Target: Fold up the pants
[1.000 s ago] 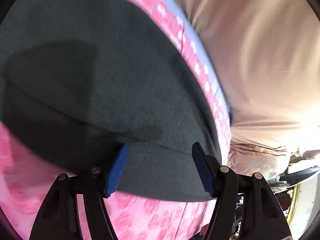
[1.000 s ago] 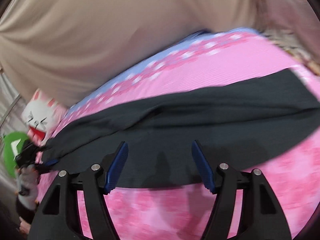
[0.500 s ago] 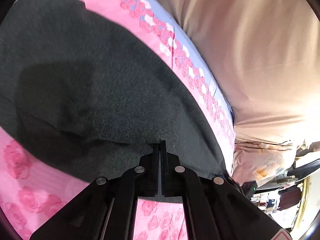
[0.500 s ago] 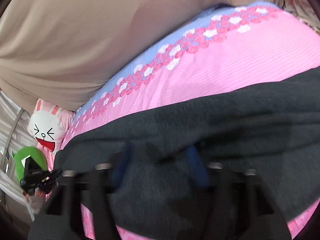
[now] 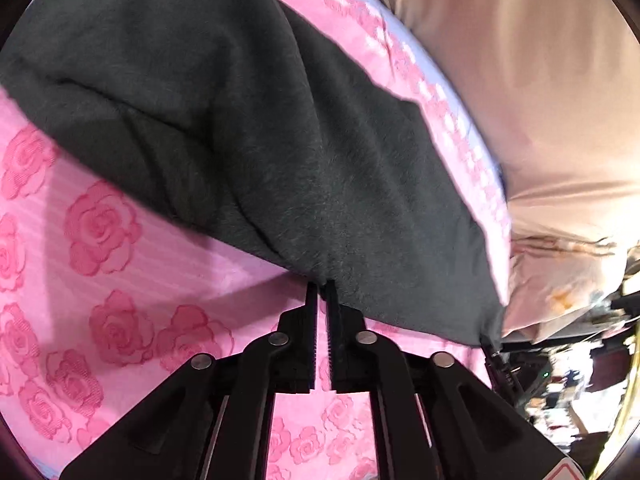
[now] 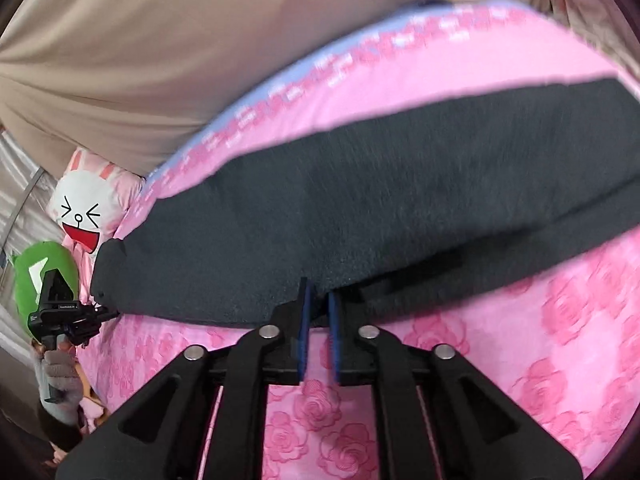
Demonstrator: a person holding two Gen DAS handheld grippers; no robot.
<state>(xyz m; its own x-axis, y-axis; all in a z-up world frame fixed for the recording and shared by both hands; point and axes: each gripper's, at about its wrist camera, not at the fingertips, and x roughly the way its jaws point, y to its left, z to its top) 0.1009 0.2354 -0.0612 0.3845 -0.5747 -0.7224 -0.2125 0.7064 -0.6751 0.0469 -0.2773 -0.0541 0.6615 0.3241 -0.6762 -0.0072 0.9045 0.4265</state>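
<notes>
Dark grey pants (image 5: 280, 140) lie stretched across a pink rose-print bed sheet (image 5: 100, 280). My left gripper (image 5: 322, 286) pinches their near edge. The cloth bunches into folds at its tips and is raised off the sheet, and its jaws are opening slightly with the cloth still between them. In the right wrist view the pants (image 6: 360, 208) run as a long band from left to right. My right gripper (image 6: 319, 298) grips the near edge between its blue pads (image 6: 305, 312). Its jaws are also easing open a little around the cloth, which is lifted there.
A beige cover (image 6: 160, 60) rises behind the bed, beyond the sheet's blue border (image 6: 248, 108). A white rabbit cushion (image 6: 84, 208) and a green toy (image 6: 44, 264) sit at the left end. There a grey-gloved hand (image 6: 60, 376) holds a black device (image 6: 60, 312). Room clutter (image 5: 568, 380) shows far right.
Both grippers stood open over the pants' near edge a second ago. Each has since shut on that edge, and the cloth now bunches and lifts at the tips.
</notes>
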